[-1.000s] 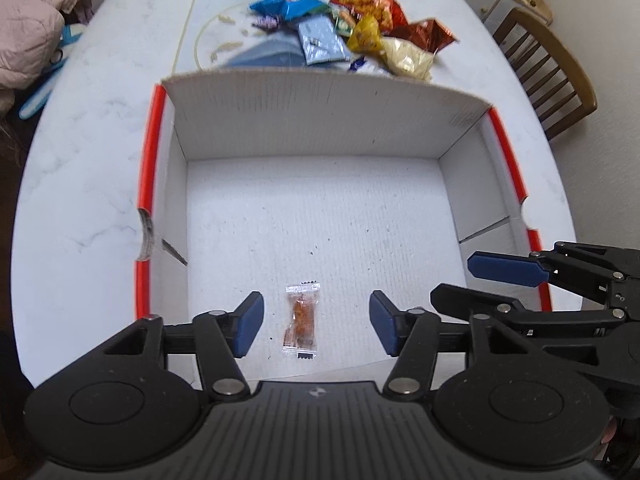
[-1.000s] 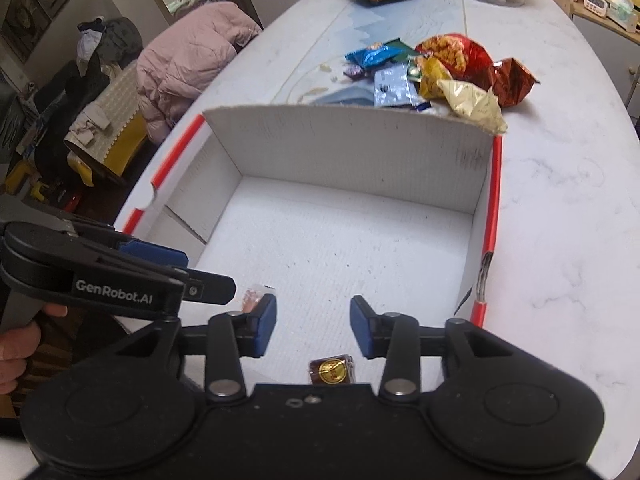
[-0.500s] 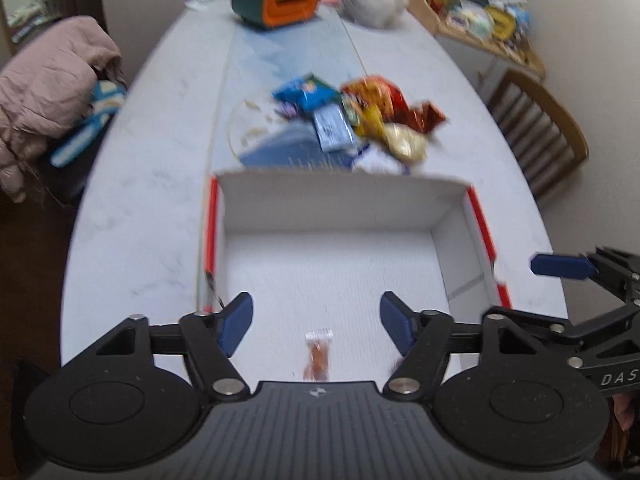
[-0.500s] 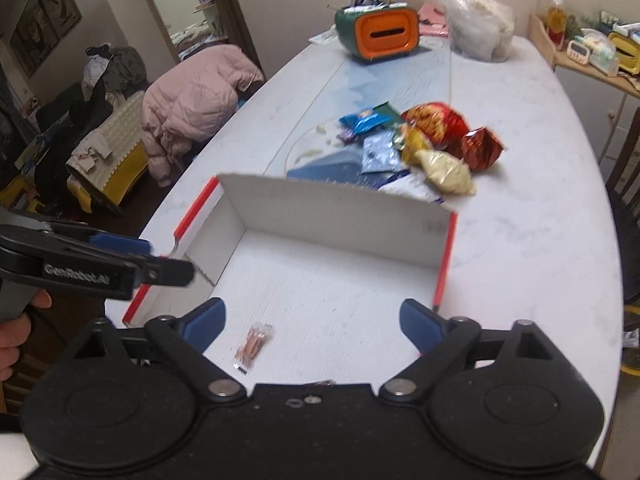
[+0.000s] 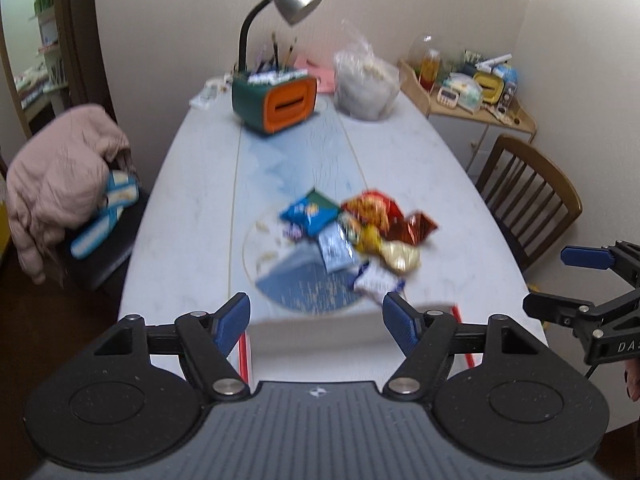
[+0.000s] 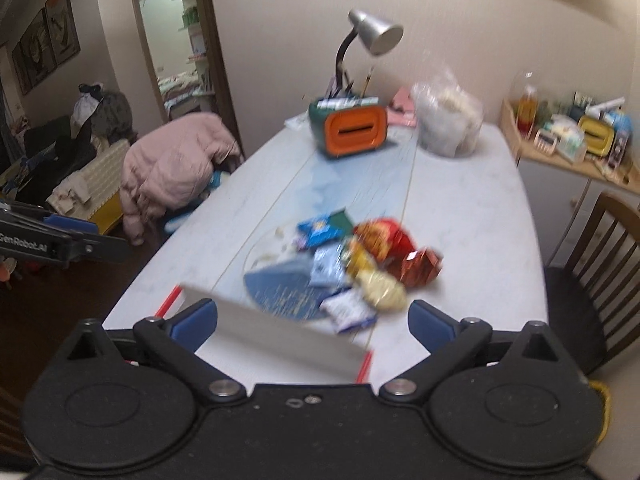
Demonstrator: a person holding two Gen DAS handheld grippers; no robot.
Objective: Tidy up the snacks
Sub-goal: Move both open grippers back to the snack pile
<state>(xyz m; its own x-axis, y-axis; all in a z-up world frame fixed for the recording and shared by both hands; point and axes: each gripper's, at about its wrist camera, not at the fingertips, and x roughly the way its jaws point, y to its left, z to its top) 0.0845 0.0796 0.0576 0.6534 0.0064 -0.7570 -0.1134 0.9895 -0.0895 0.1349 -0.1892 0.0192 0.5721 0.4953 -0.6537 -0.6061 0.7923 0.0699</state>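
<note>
A pile of snack packets (image 5: 352, 236) lies mid-table on a blue round mat, just beyond the white cardboard box with red edges (image 5: 320, 340). Only the box's far wall shows; its inside is hidden below both views. My left gripper (image 5: 316, 320) hovers above the box's near part. Its jaws are opening and nothing is between them. My right gripper (image 6: 312, 320) is also above the box (image 6: 280, 328), short of the snack pile (image 6: 356, 264); its jaws are opening wide and are empty. Each gripper shows at the edge of the other's view.
An orange and green desk organizer (image 5: 276, 104) with a grey lamp stands at the table's far end, beside a clear plastic bag (image 5: 366, 84). A wooden chair (image 5: 528, 192) stands at the right. A pink jacket (image 5: 60, 176) lies on a chair at the left.
Both grippers rose out of the box and tilted upward. The right jaws went from nearly shut to wide open; the left widened. The small candies on the box floor dropped out of view.
</note>
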